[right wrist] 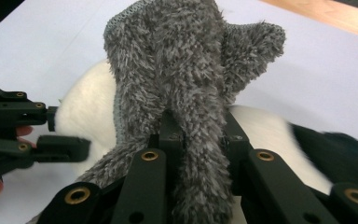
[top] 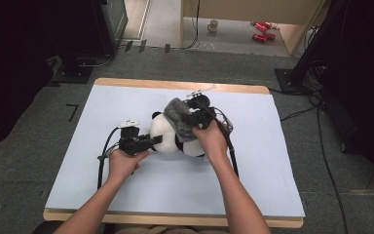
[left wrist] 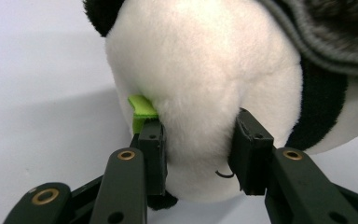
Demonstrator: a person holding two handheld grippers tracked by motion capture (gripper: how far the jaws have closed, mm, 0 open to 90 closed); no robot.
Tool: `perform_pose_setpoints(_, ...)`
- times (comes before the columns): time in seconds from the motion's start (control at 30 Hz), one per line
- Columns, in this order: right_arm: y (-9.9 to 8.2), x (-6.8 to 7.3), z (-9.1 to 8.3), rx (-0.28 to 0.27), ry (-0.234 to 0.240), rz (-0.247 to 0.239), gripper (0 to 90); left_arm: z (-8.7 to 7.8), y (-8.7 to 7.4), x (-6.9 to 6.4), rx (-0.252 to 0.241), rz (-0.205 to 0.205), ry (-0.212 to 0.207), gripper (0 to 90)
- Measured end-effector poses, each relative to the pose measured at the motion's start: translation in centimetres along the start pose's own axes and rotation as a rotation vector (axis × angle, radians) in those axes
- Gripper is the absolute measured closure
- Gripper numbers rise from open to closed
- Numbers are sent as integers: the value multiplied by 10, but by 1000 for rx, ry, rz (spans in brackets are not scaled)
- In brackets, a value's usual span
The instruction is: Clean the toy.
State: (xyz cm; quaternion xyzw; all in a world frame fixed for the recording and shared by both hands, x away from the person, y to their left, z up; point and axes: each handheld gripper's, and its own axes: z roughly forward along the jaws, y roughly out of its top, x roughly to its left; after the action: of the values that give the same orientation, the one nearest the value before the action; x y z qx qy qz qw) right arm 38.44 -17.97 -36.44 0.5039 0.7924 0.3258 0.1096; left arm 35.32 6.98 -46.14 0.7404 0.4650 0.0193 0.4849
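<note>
Lying across the middle of the pale blue table cover (top: 126, 195): a stuffed panda (top: 168, 134), on its side between the two hands, so that both claws can get at it at once. Draping over the panda's upper side: a fuzzy grey cloth (right wrist: 177, 70), probably a small garment being worked onto or off the toy, though which cannot be told.

Pinching the panda's white head from the left, jaws partly closed and sinking into the plush beside a green tag (left wrist: 141, 111): the left gripper (left wrist: 198, 154), seemingly bracing the toy so it cannot slide while the cloth is being pulled.

Clamping a fold of the grey cloth tight between nearly closed jaws: the right gripper (right wrist: 200, 140), gripping low on the fabric, apparently for pulling it along the body.
</note>
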Motion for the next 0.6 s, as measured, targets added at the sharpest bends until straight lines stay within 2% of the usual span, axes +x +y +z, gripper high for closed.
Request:
perform_pose_setpoints(0.13, -8, -19, -16, -35, 4, 44, 763, 0, 0, 1, -1, -8, -5, 612)
perform_pose_setpoints(0.23, -17, -33, -24, -62, 29, 89, 763, -1, 0, -1, 2, -4, -7, 610)
perform_pose_setpoints(0.37, -26, -46, -34, -87, 15, 106, 763, -1, 0, 1, 5, -7, -11, 609)
perform_pose_setpoints(0.6, -45, -67, -42, -97, -12, 157, 763, -1, -1, 4, 7, -24, -26, 603)
